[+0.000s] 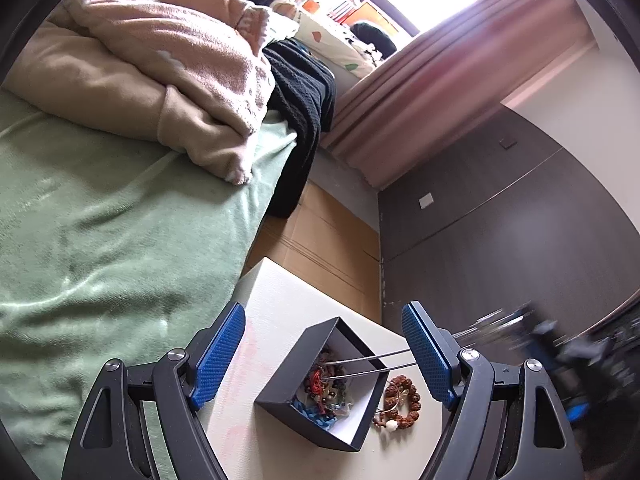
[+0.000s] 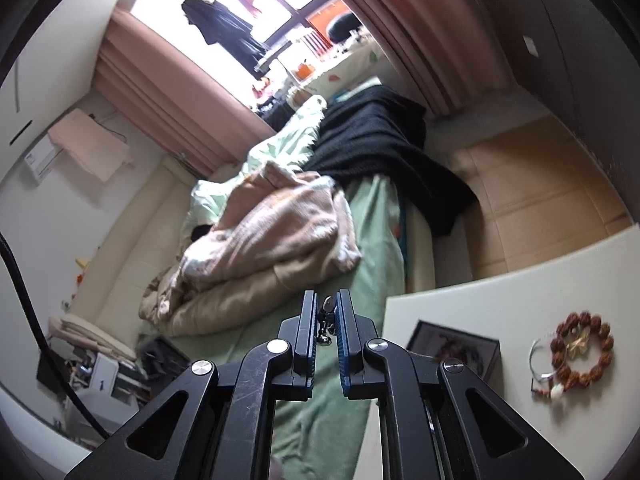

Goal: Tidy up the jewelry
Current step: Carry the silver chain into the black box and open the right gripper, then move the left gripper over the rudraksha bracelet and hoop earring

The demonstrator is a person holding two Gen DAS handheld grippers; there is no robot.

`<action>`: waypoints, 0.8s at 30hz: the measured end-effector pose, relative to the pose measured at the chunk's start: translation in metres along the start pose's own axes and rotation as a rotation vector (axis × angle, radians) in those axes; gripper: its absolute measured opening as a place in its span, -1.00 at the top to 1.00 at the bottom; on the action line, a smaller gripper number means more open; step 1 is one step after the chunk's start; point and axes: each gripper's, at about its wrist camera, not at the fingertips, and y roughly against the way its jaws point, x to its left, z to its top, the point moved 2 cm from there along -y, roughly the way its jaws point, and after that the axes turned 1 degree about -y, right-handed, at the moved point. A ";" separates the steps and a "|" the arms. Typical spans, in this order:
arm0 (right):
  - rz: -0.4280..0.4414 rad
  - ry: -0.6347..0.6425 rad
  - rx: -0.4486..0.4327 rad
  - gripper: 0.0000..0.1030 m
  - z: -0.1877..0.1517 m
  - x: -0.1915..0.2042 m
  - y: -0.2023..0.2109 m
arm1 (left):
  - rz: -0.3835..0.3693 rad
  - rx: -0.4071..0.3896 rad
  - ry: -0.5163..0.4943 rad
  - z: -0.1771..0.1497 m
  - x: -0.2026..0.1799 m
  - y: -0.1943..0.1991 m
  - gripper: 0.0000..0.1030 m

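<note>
A black box (image 1: 320,384) with white lining sits on the white table (image 1: 272,304), holding several tangled beaded pieces in red, blue and brown. My left gripper (image 1: 325,308) is open, its blue pads (image 1: 220,356) on either side of the box and not touching it. Two thin silver strands (image 1: 372,364) run straight from the box's contents toward my blurred right gripper (image 1: 520,328). In the right wrist view, my right gripper (image 2: 327,296) is shut on a small silver chain (image 2: 326,318) hanging between its pads. A brown bead bracelet (image 1: 402,400) (image 2: 582,350) lies beside the box (image 2: 452,346).
A thin silver ring (image 2: 538,360) and a white bead (image 2: 557,391) lie by the bracelet. A bed with a green sheet (image 1: 100,240) and piled beige blankets (image 1: 160,60) borders the table. Beyond are cardboard on the floor (image 1: 328,240), a dark wall (image 1: 520,220) and pink curtains (image 1: 440,80).
</note>
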 end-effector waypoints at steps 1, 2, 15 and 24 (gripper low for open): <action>0.003 -0.017 0.032 0.70 -0.005 -0.008 -0.008 | 0.001 0.001 -0.001 0.000 0.000 0.000 -0.57; 0.003 -0.043 0.072 0.43 -0.011 -0.018 -0.018 | 0.004 0.000 -0.003 0.000 0.000 0.000 -0.57; -0.042 -0.173 0.027 -0.51 -0.030 -0.094 0.024 | 0.019 0.035 -0.099 -0.016 -0.031 -0.015 -0.57; -0.154 -0.282 -0.049 -0.73 -0.043 -0.151 0.074 | 0.016 0.100 -0.208 -0.049 -0.076 -0.045 -0.57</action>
